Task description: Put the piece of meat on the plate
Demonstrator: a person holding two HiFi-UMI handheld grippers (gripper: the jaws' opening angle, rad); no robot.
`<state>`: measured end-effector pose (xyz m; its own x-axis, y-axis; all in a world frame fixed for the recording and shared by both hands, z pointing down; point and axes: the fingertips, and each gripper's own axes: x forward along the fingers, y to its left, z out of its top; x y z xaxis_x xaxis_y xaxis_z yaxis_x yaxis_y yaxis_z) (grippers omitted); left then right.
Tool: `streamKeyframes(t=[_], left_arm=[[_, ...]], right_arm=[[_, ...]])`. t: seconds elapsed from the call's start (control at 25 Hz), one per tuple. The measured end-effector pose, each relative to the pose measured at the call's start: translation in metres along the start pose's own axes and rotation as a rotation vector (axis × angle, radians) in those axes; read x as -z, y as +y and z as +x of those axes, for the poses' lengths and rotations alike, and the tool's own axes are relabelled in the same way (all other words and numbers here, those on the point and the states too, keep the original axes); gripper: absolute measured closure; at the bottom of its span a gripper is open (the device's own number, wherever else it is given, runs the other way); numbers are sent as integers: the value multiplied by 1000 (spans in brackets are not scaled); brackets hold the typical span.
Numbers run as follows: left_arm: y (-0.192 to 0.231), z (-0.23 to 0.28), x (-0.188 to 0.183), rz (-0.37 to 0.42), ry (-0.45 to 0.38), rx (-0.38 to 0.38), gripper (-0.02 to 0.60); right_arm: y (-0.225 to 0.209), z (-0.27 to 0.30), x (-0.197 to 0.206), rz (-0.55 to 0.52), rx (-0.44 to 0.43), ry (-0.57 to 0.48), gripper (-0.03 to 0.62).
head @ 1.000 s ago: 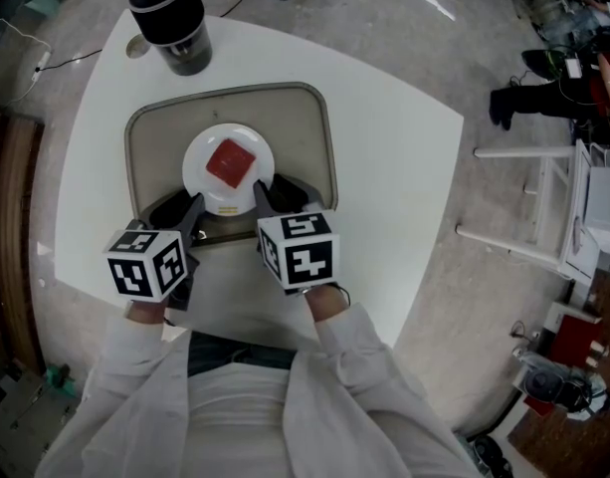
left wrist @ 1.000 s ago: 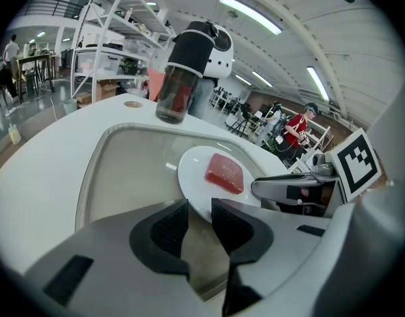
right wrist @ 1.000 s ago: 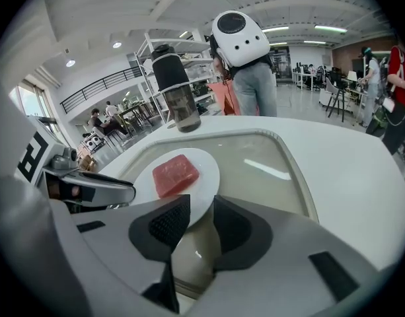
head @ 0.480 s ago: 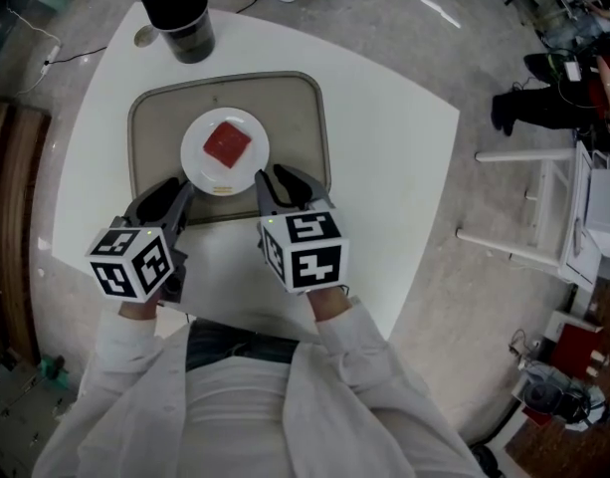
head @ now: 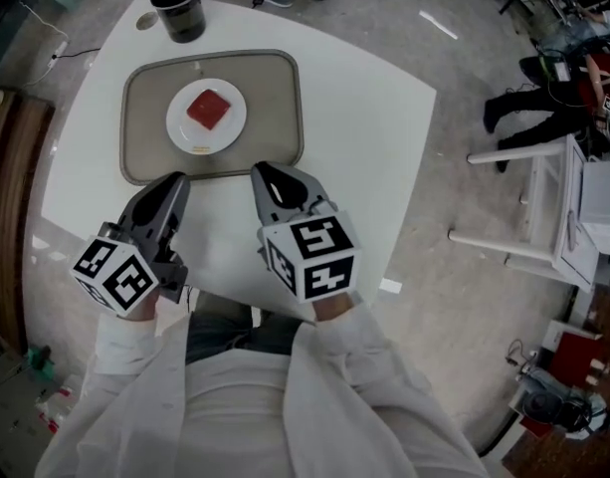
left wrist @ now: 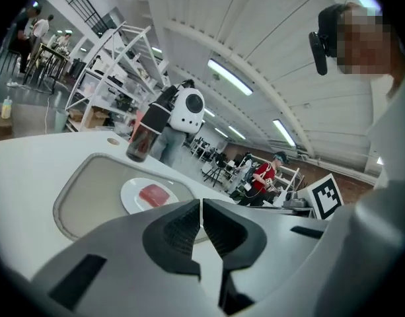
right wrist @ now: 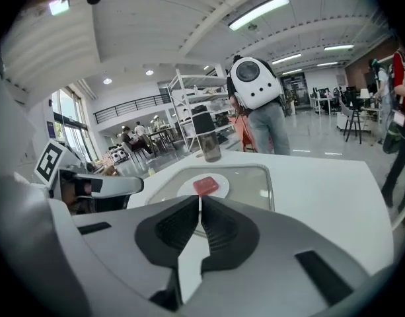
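Observation:
The red piece of meat [head: 207, 108] lies in the middle of the white plate [head: 228, 132], which stands on the beige tray [head: 280, 108]. Both grippers hover over the bare table in front of the tray, pointing at it. My left gripper [head: 174, 180] is shut and empty, its tips meeting in the left gripper view [left wrist: 201, 203]. My right gripper [head: 264, 171] has just been closing and its jaws now meet with nothing between them [right wrist: 200, 200]. Past the jaws I see the meat [left wrist: 153, 194] [right wrist: 205, 185] on the plate [left wrist: 131, 193] [right wrist: 186, 190].
A black tumbler [head: 177, 3] stands at the far edge of the white table [head: 364, 118], beyond the tray. A person with a white backpack [right wrist: 255, 84] stands behind the table. White shelving and chairs fill the room around it.
Both grippers have lifted and drawn back from the tray toward the person. The jaws of both, spread beside the plate before, now stand together. Plate and meat have stayed put.

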<state>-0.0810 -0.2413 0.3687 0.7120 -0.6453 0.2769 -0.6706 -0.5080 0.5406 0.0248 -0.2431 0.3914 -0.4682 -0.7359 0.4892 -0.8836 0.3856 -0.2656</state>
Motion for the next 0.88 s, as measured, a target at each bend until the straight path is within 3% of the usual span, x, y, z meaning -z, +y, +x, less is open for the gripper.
streamKeyframes(t=[0.56,0.88], left_arm=[[-94,-62,57,19,-78,-41,572],[-121,-82,78,24,-49,-62,572]], right_arm=[[34,-116,38,-88,-138,-67,579],[53,-153,57,-103,-189,-74,579]])
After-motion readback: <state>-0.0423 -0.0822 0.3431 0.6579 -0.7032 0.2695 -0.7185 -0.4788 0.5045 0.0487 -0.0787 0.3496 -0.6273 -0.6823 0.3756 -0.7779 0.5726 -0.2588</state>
